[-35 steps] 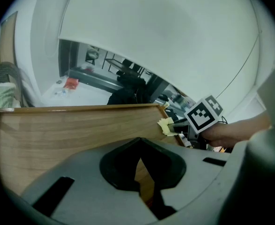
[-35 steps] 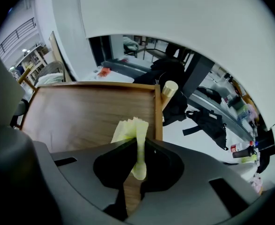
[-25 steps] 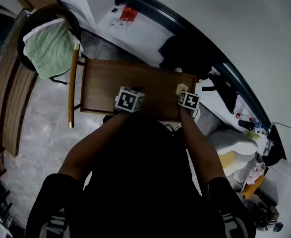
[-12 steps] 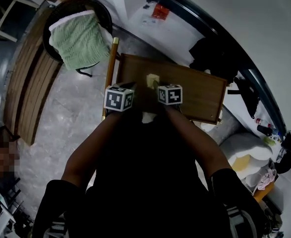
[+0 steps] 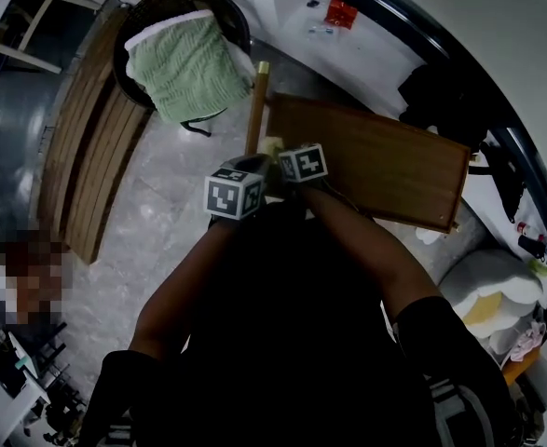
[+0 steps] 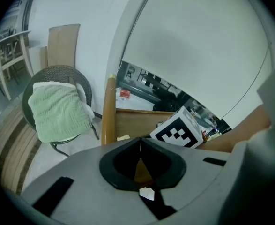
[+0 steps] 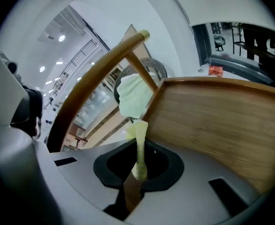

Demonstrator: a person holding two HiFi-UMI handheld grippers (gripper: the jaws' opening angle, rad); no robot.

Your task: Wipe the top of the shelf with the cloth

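The brown wooden shelf top [image 5: 385, 170] runs from the middle to the right in the head view. My right gripper [image 5: 279, 153] is at its left end, shut on a pale yellow cloth [image 5: 271, 144]. In the right gripper view the cloth [image 7: 140, 142] stands as a narrow strip pinched in that gripper [image 7: 139, 149], beside the shelf top [image 7: 217, 125]. My left gripper [image 5: 252, 166] hangs just left of the right one, at the shelf's left corner. Seen in its own view, the left gripper [image 6: 139, 146] is shut on nothing, with the right gripper's marker cube [image 6: 180, 128] ahead.
A round wooden pole [image 5: 255, 110] stands upright at the shelf's left end. Past it is a dark chair [image 5: 152, 26] with a green towel [image 5: 187, 63] draped over it. Wooden slats [image 5: 91, 156] lie at left, a white ledge with small items [image 5: 348, 26] behind the shelf.
My right gripper has slid the cloth leftward along the shelf top, from near its right end to its left end. The left gripper moved left alongside it.
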